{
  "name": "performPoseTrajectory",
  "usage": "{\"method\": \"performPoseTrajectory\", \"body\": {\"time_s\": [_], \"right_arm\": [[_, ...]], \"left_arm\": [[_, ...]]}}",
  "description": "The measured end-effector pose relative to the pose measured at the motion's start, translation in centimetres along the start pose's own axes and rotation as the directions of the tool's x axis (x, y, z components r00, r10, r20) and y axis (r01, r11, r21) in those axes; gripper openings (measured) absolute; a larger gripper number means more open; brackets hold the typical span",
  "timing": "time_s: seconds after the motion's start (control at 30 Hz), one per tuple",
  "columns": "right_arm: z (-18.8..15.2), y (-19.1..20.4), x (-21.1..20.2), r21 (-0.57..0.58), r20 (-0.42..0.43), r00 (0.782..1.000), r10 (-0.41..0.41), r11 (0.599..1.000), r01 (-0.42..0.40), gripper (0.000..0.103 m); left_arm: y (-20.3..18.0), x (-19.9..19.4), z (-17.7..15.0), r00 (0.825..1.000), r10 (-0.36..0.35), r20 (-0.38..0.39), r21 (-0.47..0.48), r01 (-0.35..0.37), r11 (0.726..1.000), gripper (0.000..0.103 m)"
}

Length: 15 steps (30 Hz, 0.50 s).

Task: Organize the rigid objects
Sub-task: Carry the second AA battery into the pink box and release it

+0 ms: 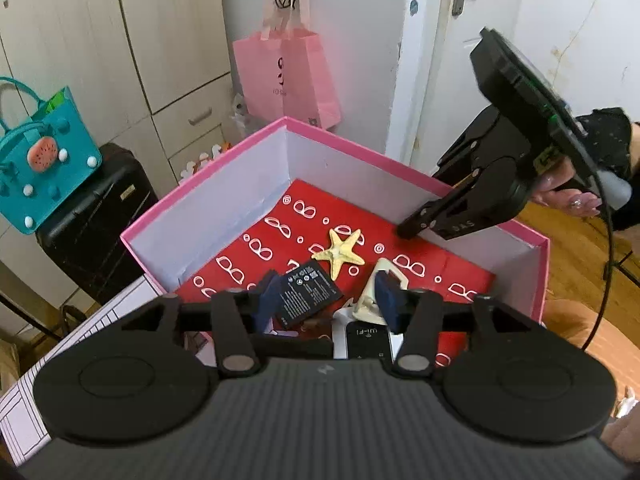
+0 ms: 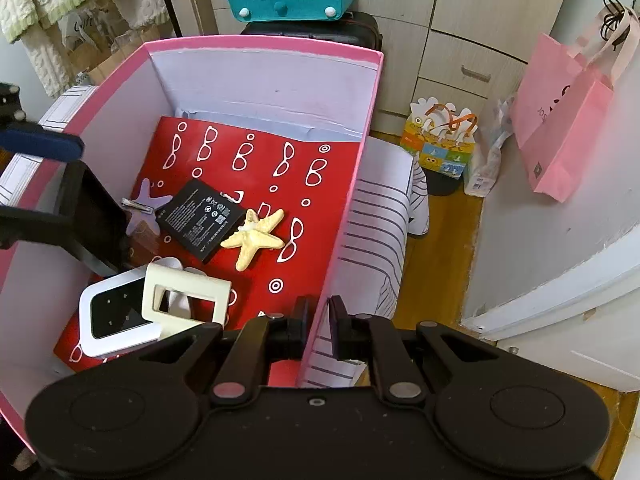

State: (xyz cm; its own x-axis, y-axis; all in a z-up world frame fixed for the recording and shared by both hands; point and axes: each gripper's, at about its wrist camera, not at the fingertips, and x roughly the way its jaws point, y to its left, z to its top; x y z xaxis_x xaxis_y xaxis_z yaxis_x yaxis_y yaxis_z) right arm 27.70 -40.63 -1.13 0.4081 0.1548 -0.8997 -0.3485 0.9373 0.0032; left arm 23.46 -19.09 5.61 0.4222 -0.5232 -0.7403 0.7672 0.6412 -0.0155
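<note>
Closest in, the left gripper (image 1: 326, 300) hangs over the near end of the pink cardboard box with a red patterned liner (image 1: 208, 196), its blue-padded jaws spread and gripping nothing. Just below them lie the flat black phone battery (image 1: 308, 294), the cream plastic bracket (image 1: 376, 300) and the white pocket Wi-Fi unit with a dark screen (image 1: 366, 340), all resting loose on the liner. A little further in sits the pale yellow starfish (image 1: 339, 254), touching the battery's corner. On the box's side wall, the right gripper (image 2: 318, 326) is pressed together on the pink rim, apparently steadying the box. Judging by this, the drop-off step looks finished. Next move calls for drawing the left gripper out of the box to fetch another loose item, while the right holds steady. Beyond, a pink paper bag (image 1: 286, 72) hangs on the wall.
</note>
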Motion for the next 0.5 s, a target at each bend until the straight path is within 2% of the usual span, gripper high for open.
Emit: {"method": "performPoseTrajectory", "body": {"time_s": [0.17,0.27,0.5], "right_arm": [[-0.1,0.0,-0.1,0.001,0.006,1.0,0.003,1.0,-0.003,0.014],[-0.2,0.1,-0.2,-0.008,0.004,1.0,0.001,1.0,-0.001,0.014],[0.1,-0.2,0.0,-0.001,-0.002,1.0,0.012,1.0,-0.012,0.014]], "left_arm": [[1.4,-2.6,-1.2,0.999,0.044,0.03,-0.01,-0.044,0.999,0.056],[3.3,-4.1,-2.2,0.995,0.095,0.014,-0.052,-0.094,0.994,0.056],[8.9,-8.0,-6.4,0.97,0.243,-0.011,-0.14,-0.242,0.96,0.056]]}}
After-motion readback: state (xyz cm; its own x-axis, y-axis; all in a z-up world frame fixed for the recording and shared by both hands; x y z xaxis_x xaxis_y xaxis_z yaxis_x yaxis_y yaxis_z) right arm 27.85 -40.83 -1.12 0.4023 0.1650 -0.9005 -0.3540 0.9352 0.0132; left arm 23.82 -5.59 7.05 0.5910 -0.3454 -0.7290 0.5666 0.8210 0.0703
